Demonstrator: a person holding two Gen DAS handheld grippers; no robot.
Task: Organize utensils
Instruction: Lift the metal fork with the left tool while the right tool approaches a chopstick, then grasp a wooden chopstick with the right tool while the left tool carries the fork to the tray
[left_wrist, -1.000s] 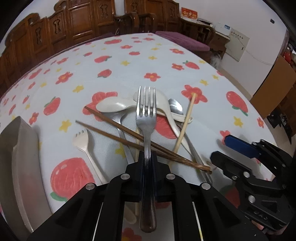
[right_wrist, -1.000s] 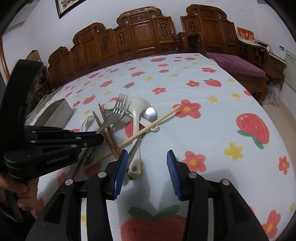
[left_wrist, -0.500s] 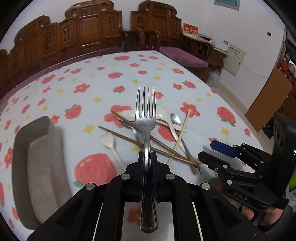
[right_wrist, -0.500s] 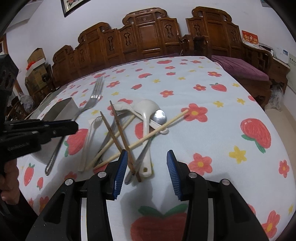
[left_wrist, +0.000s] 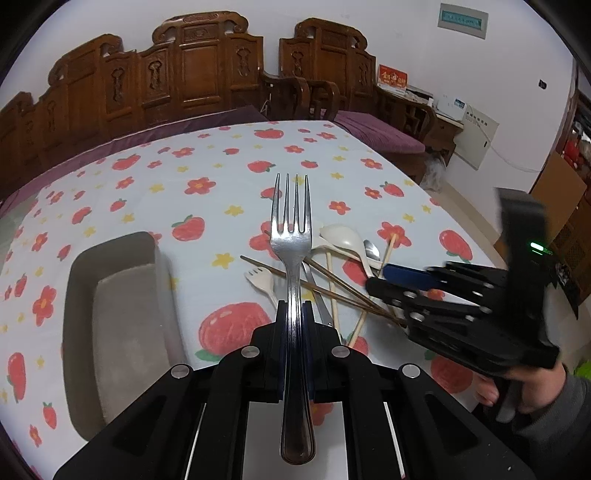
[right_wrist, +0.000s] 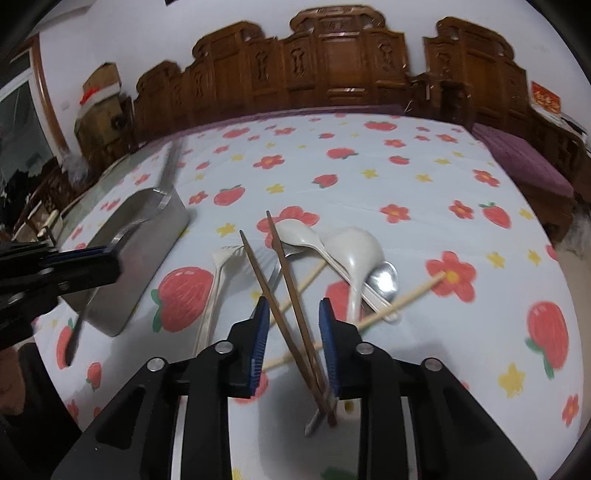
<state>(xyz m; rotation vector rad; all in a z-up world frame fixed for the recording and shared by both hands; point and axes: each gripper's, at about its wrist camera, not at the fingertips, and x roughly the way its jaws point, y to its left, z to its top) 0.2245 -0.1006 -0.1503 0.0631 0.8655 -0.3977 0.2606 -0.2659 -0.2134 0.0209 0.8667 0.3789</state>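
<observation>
My left gripper (left_wrist: 293, 317) is shut on a metal fork (left_wrist: 291, 236), held above the table, tines pointing away. A grey metal tray (left_wrist: 118, 295) lies to its left; it also shows in the right wrist view (right_wrist: 136, 243). My right gripper (right_wrist: 295, 325) is open, its blue pads straddling two dark brown chopsticks (right_wrist: 280, 280) in the utensil pile. The pile holds white spoons (right_wrist: 351, 251), a metal spoon (right_wrist: 384, 277), a white plastic fork (right_wrist: 218, 280) and pale chopsticks (right_wrist: 402, 299). The right gripper (left_wrist: 395, 284) shows in the left view over the pile.
The table has a white cloth with red strawberries and flowers (left_wrist: 221, 177). Carved wooden chairs (left_wrist: 192, 74) line the far edge. The table's right edge (left_wrist: 461, 229) drops to the floor, with a cardboard box (left_wrist: 557, 199) beyond.
My left gripper has lifted the fork higher and pulled back left towards the tray. My right gripper has moved forward and down over the pile, now straddling the dark chopsticks.
</observation>
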